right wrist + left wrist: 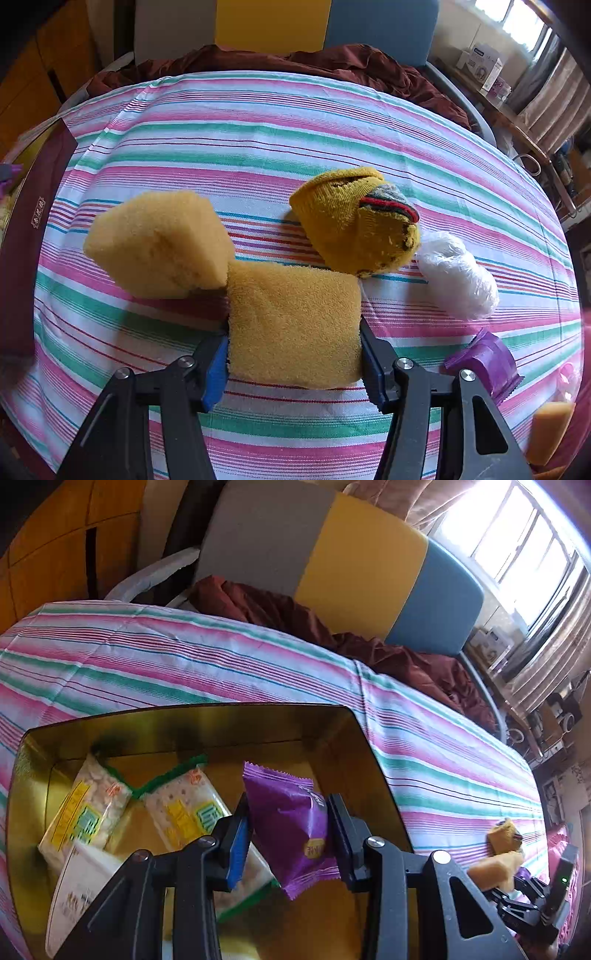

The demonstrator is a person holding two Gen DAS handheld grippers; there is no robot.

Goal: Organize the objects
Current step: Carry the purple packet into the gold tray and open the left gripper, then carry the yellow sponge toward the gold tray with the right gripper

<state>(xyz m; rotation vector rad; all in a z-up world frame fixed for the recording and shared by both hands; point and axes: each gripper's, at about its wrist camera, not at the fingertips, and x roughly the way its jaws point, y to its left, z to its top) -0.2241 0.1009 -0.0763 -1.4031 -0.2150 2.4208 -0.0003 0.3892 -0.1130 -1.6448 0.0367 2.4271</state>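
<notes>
My left gripper (287, 814) is shut on a purple snack packet (280, 794) and holds it tilted over the open gold tin (184, 716). Inside the tin lie two green-edged cracker packs (90, 812) (184, 805) and a white pack (85, 878). My right gripper (293, 338) is shut on a yellow terry sponge block (295, 314) that rests on the striped cloth. It also shows at the right edge of the left wrist view as the right gripper (517, 893). Beside it are a second yellow sponge (162, 243) and a rolled yellow sock (351, 225).
A white crumpled plastic ball (458, 280), another purple packet (484, 358) and a small sponge piece (550, 428) lie to the right. A dark red box (22, 258) stands at the left edge. Behind the table are a maroon cloth (332, 62) and a grey-yellow-blue chair back (351, 565).
</notes>
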